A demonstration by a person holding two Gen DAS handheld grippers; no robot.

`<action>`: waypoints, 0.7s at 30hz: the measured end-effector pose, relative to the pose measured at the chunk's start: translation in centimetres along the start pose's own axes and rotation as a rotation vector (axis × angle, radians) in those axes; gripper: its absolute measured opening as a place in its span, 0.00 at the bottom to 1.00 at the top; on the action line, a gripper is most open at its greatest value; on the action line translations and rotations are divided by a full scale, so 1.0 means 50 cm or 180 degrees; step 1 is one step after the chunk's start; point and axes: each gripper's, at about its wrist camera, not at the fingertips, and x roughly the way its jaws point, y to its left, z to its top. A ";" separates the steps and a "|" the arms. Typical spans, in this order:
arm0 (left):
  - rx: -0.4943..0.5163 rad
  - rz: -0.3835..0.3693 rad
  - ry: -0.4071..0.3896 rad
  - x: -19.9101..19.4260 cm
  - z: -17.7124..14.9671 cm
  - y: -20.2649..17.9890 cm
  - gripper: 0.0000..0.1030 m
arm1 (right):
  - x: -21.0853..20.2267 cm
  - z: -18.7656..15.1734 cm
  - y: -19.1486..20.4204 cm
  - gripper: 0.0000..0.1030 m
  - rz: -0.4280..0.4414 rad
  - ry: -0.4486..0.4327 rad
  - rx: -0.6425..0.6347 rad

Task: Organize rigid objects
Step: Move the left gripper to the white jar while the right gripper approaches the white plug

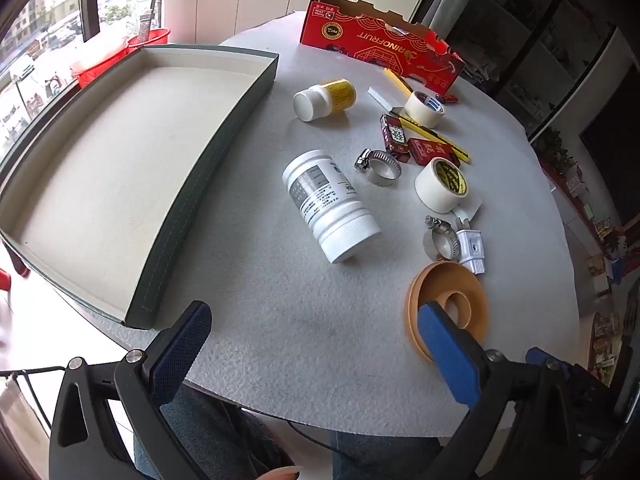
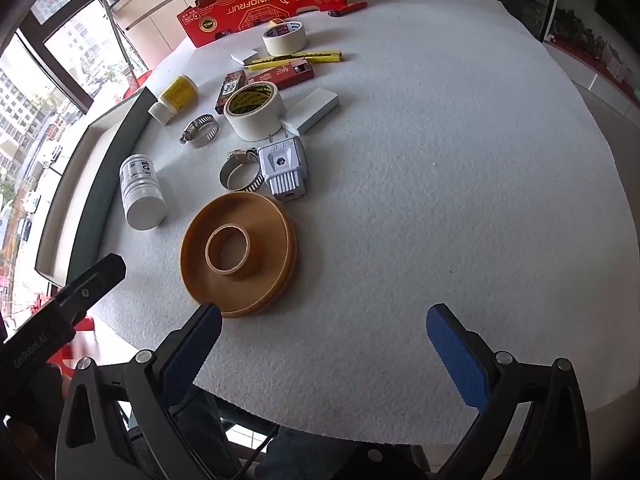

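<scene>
A green tray [image 1: 208, 160] with a beige inside lies at the left of the grey table; its rim also shows in the right wrist view [image 2: 100, 160]. Loose objects lie to its right: a large white bottle [image 1: 330, 204] [image 2: 142, 190], a yellow-labelled bottle [image 1: 324, 96] [image 2: 174, 98], two hose clamps [image 1: 378, 166] [image 1: 440, 236], two tape rolls [image 1: 440, 184] [image 1: 424, 108], a white plug [image 1: 472, 248] [image 2: 284, 168], and a tan ring-shaped disc [image 1: 456, 304] [image 2: 238, 254]. My left gripper [image 1: 316, 344] is open and empty near the table's front edge. My right gripper [image 2: 324, 340] is open and empty, just right of the disc.
A red cardboard box [image 1: 380, 40] [image 2: 264, 4] stands at the back. Red packets [image 1: 412, 140], yellow pens [image 1: 436, 136] and a white block [image 2: 314, 110] lie among the objects. The left gripper's finger [image 2: 80, 288] shows at the left of the right wrist view.
</scene>
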 end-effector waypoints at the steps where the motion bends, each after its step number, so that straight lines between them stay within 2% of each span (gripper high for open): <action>1: -0.0043 -0.0031 0.0018 0.003 0.007 0.000 1.00 | 0.003 -0.003 0.001 1.00 -0.0003 0.0013 -0.0018; 4: -0.0169 -0.0127 0.0069 0.016 0.029 -0.004 1.00 | 0.015 -0.002 0.019 1.00 0.0006 -0.0007 -0.0094; 7: -0.0240 -0.0105 0.0088 0.027 0.042 -0.009 1.00 | 0.015 -0.004 0.020 1.00 -0.0036 0.0021 -0.0153; 10: -0.0268 -0.0030 0.0108 0.035 0.051 -0.013 1.00 | 0.021 -0.003 0.021 1.00 -0.0040 0.0033 -0.0166; 11: -0.0186 0.0064 0.0059 0.040 0.049 0.000 1.00 | 0.026 -0.001 0.022 1.00 -0.0043 0.0055 -0.0170; 21: -0.0250 0.0334 0.0277 0.067 0.081 -0.017 1.00 | 0.037 0.036 0.035 1.00 -0.0085 0.0043 -0.0239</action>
